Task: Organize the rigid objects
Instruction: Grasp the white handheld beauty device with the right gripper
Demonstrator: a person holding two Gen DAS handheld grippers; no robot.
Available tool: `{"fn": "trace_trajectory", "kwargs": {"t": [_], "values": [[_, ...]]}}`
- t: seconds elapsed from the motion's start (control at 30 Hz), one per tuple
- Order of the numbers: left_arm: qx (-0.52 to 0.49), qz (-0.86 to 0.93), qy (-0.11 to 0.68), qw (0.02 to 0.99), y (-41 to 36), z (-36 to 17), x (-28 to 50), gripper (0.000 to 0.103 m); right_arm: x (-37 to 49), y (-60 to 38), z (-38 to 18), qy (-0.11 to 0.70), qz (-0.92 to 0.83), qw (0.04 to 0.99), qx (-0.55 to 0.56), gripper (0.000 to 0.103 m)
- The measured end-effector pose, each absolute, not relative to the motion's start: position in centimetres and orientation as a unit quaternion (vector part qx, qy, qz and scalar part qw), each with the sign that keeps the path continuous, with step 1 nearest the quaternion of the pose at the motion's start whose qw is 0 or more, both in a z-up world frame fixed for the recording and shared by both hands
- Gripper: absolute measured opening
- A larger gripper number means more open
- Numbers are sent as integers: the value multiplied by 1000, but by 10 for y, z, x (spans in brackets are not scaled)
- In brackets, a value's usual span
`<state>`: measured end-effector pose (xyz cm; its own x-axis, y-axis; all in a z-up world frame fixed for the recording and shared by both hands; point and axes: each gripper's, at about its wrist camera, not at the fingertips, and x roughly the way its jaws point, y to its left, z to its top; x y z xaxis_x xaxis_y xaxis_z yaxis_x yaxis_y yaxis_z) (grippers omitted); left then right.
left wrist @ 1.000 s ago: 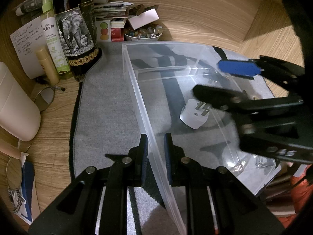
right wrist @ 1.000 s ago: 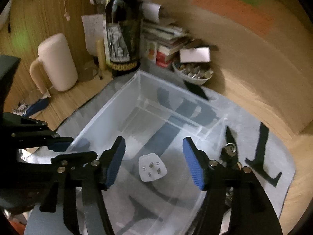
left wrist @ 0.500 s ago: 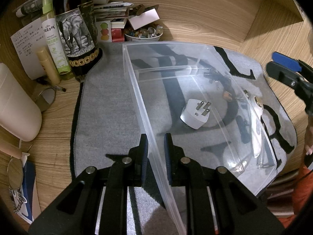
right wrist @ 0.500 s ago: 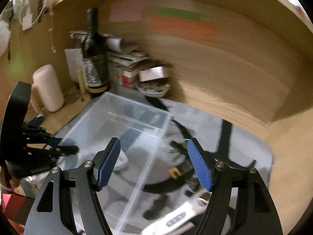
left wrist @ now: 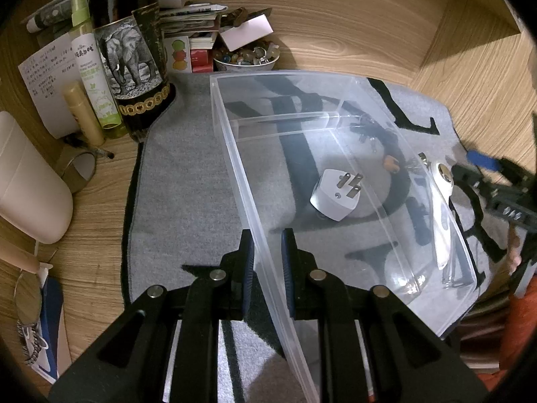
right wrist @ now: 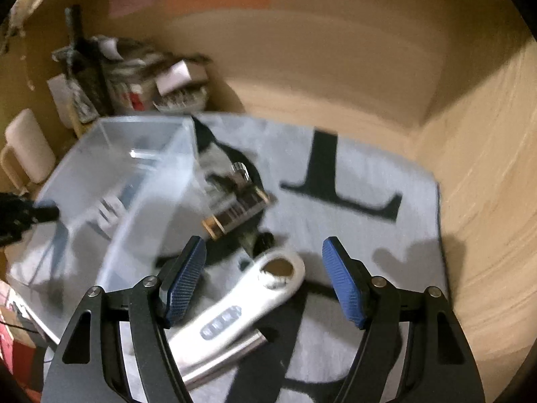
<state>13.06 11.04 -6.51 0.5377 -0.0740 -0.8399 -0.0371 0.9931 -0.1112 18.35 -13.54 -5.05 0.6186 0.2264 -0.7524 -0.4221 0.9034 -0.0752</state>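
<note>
where the grey mat (left wrist: pixel 188 174) with its black letters covers the wooden desk (left wrist: pixel 335 16), a clear plastic bin (left wrist: pixel 235 154) takes up most of the middle. the left gripper (left wrist: pixel 266 258) is pinching the bin's near wall, one pad inside and one outside. beyond the bin's far side the right gripper (right wrist: pixel 263 282) stands spread with nothing between its blue pads, hanging above a white handled device (right wrist: pixel 241 312) that lies on the mat outside the bin. near that device, also on the mat, lies a battery (right wrist: pixel 235 216) among small dark bits too blurred to name. inside the bin a white plug adapter (left wrist: pixel 335 194) rests on the floor, prongs up. a dark elephant-label bottle (left wrist: pixel 131 57) stands at the mat's back corner.
</note>
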Motion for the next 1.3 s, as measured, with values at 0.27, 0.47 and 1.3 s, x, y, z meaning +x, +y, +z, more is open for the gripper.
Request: {"fn": "trace_trajectory", "kwargs": {"t": [0.27, 0.47, 1.3], "values": [[-57, -9, 481, 875, 111, -65, 131, 16, 190, -148, -100, 464, 185, 862, -87, 69], [-57, -9, 480, 875, 111, -66, 131, 16, 196, -145, -111, 474, 184, 859, -63, 65], [-58, -9, 481, 875, 110, -66, 131, 16, 187, -141, -43, 361, 180, 914, -51, 37]]}}
